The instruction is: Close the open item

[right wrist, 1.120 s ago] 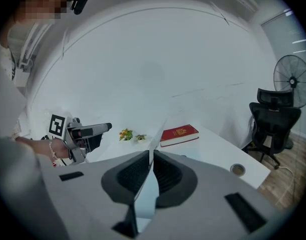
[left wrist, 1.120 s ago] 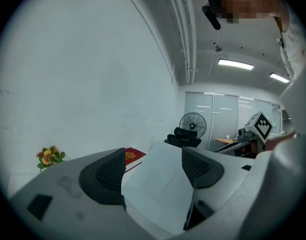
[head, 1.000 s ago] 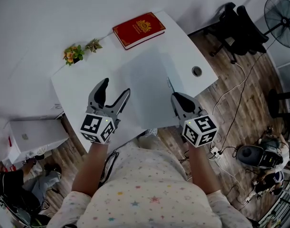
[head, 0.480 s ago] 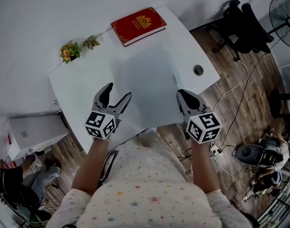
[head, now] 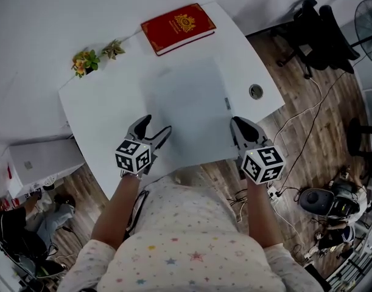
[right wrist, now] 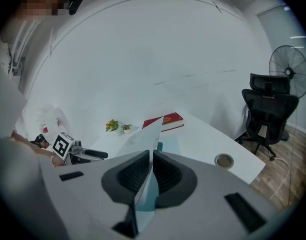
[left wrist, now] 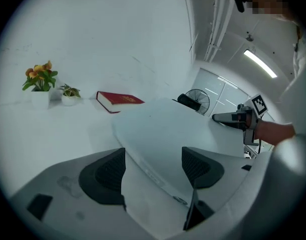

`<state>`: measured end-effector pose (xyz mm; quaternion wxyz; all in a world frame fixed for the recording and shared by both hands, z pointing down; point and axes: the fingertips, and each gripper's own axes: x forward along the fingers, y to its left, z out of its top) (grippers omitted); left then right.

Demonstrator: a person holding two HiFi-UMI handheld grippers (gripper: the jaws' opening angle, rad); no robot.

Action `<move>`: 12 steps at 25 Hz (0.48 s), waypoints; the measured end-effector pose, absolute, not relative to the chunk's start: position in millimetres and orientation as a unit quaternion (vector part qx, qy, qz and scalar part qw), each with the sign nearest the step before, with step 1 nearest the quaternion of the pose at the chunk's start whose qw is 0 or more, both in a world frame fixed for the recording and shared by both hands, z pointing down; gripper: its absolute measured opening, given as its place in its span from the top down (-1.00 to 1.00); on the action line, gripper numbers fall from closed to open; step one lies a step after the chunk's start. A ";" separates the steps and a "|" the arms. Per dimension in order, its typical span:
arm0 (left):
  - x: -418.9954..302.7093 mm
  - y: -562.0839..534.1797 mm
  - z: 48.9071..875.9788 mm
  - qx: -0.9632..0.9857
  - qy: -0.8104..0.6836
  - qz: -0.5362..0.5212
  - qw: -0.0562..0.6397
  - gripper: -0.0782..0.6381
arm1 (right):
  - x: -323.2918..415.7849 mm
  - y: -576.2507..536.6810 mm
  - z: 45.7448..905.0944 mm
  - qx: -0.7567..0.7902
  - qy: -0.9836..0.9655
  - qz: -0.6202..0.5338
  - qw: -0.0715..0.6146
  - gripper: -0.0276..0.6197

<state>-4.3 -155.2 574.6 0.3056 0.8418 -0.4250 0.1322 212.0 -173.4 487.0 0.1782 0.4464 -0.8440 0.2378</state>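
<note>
A pale grey laptop [head: 186,111] lies in the middle of the white table [head: 94,111], its thin lid [right wrist: 142,139] slanting over a teal surface beneath. My right gripper [head: 237,125] is shut on the lid's right front edge; in the right gripper view the sheet passes between the pressed pads of that gripper [right wrist: 150,156]. My left gripper [head: 156,125] is open at the laptop's left front corner. In the left gripper view the laptop's edge [left wrist: 158,164] sits between the spread jaws of that gripper [left wrist: 153,161], untouched by either pad.
A red book [head: 178,27] lies at the table's far edge, with two small potted plants [head: 85,61] to its left. A round cable hole [head: 256,91] is at the right. Off the table stand a black chair [head: 313,35], a fan [head: 368,20] and a white box [head: 42,160].
Both grippers have drawn back toward the table's front edge. The right one stays shut on the lid, and the lid looks lower and flatter than before.
</note>
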 end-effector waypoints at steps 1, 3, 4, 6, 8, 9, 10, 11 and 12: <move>-2.1 -154.7 578.7 0.839 -0.424 0.136 0.311 -0.13 | 213.8 -174.8 489.5 0.445 -0.844 0.240 0.178 0.83; 2.5 -154.4 584.9 0.837 -0.423 0.142 0.318 -0.13 | 216.8 -178.0 494.8 0.442 -0.845 0.240 0.182 0.84; 4.8 -154.6 587.1 0.836 -0.423 0.142 0.321 -0.13 | 218.0 -179.6 497.2 0.442 -0.845 0.239 0.184 0.84; 8.0 -155.2 590.1 0.833 -0.424 0.140 0.327 -0.13 | 220.5 -182.1 501.8 0.441 -0.845 0.234 0.191 0.83; 9.5 -156.0 591.6 0.832 -0.424 0.140 0.331 -0.13 | 222.8 -184.0 507.3 0.439 -0.845 0.233 0.199 0.83; 9.9 -156.2 592.1 0.831 -0.423 0.144 0.330 -0.13 | 223.7 -184.7 510.1 0.437 -0.845 0.234 0.203 0.83; 10.3 -156.3 592.5 0.831 -0.423 0.149 0.329 -0.13 | 224.4 -185.3 512.8 0.435 -0.845 0.233 0.208 0.83; 10.9 -156.5 592.7 0.831 -0.423 0.156 0.325 -0.13 | 225.2 -185.9 515.2 0.433 -0.845 0.230 0.213 0.82; 11.8 -156.7 592.6 0.831 -0.424 0.163 0.320 -0.13 | 226.3 -186.7 517.0 0.432 -0.845 0.227 0.217 0.82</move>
